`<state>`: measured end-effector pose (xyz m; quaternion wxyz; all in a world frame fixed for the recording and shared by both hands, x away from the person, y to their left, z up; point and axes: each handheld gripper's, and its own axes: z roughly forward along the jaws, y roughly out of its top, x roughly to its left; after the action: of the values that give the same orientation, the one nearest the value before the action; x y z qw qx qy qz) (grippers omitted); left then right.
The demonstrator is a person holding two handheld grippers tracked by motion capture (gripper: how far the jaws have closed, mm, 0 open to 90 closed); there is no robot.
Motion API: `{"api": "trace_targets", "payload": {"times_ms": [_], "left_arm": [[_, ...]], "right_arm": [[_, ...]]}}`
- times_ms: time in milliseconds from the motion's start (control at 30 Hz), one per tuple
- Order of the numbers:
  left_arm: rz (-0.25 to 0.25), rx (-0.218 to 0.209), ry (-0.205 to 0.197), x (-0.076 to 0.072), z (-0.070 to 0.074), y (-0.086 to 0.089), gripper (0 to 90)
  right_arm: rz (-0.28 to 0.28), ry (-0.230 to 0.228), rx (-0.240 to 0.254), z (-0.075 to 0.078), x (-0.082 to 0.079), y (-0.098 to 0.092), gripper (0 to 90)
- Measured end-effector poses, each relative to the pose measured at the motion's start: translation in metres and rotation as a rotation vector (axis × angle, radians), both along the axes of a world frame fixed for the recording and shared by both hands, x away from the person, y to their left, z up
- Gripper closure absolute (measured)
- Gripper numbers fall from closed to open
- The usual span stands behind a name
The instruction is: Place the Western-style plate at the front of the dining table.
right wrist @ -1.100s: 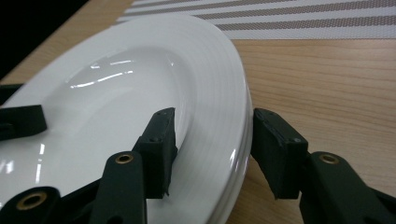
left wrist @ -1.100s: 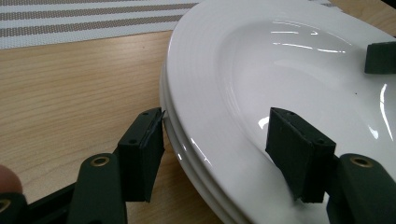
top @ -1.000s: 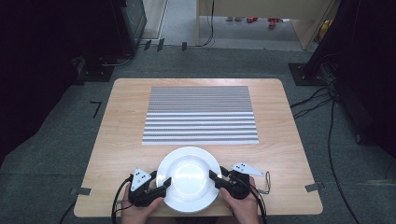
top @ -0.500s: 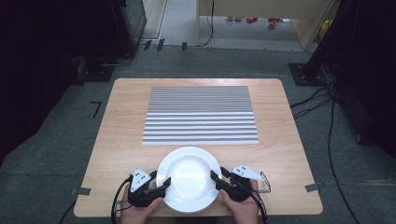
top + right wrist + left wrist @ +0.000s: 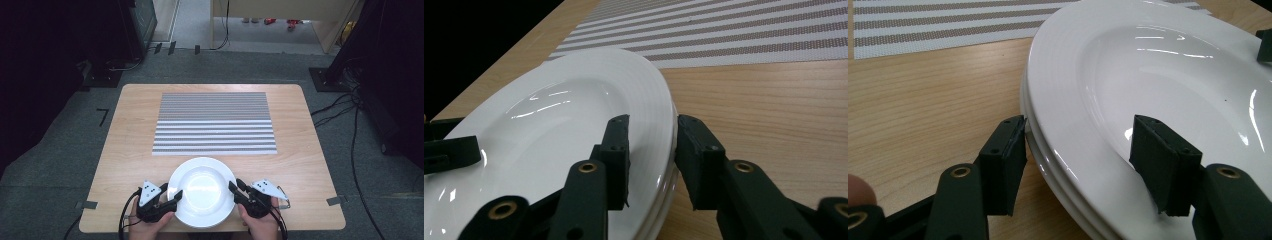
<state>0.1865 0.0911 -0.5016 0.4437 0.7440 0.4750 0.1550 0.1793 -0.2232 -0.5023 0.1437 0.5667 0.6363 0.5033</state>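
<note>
At lower left of the high view my left gripper [image 5: 175,196] straddles the rim of the white plate [image 5: 202,192], and in the left gripper view its jaws stand apart, one touching the outer edge, the other hovering over the bowl without pressing. The plate sits at bottom centre on the wooden table [image 5: 125,150], just below the striped placemat [image 5: 215,122]. At lower right my right gripper [image 5: 234,187] has just been closing its jaws with the rim between them, now nearly pinching the edge, though I can't tell whether both pads press.
</note>
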Motion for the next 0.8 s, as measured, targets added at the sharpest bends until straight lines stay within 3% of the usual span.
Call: {"api": "trace_targets", "payload": {"times_ms": [167, 233, 267, 333, 367, 400, 433, 667, 700, 733, 800], "left_arm": [[0.002, -0.003, 0.001, 0.0, 0.0, 0.0, 40.5], [0.004, -0.006, 0.001, 0.0, 0.0, 0.001, 40.9], [0.004, -0.006, 0.001, 0.0, 0.0, 0.001, 41.1], [0.007, -0.007, -0.001, -0.001, 0.0, 0.0, 41.4], [0.007, -0.007, -0.001, -0.001, 0.0, 0.0, 41.5], [0.009, -0.007, -0.001, -0.001, 0.0, 0.0, 41.6], [0.011, -0.007, -0.002, -0.001, 0.0, 0.0, 41.7], [0.011, -0.011, -0.006, -0.001, 0.0, 0.001, 41.9], [0.012, -0.007, -0.007, -0.001, -0.001, 0.0, 42.2], [0.012, -0.007, -0.007, -0.001, -0.001, 0.0, 42.8], [0.012, -0.007, -0.005, -0.001, -0.001, 0.0, 42.8]], "right_arm": [[0.006, 0.002, 0.021, -0.002, 0.001, -0.001, 68.5], [0.008, 0.018, 0.069, -0.003, 0.003, -0.006, 71.3], [0.008, 0.018, 0.069, -0.003, 0.003, -0.006, 71.3], [0.01, 0.066, 0.143, -0.004, 0.005, -0.013, 72.2], [0.01, 0.066, 0.143, -0.004, 0.005, -0.013, 72.2], [0.017, 0.125, 0.207, -0.005, 0.009, -0.017, 72.1], [0.02, 0.141, 0.227, -0.005, 0.01, -0.019, 72.5], [0.022, 0.125, 0.197, -0.002, 0.009, -0.019, 75.3], [0.016, 0.107, 0.198, 0.0, 0.009, -0.021, 82.6], [0.021, 0.109, 0.228, 0.001, 0.008, -0.022, 81.7], [0.022, 0.108, 0.236, 0.002, 0.008, -0.022, 81.3]]}}
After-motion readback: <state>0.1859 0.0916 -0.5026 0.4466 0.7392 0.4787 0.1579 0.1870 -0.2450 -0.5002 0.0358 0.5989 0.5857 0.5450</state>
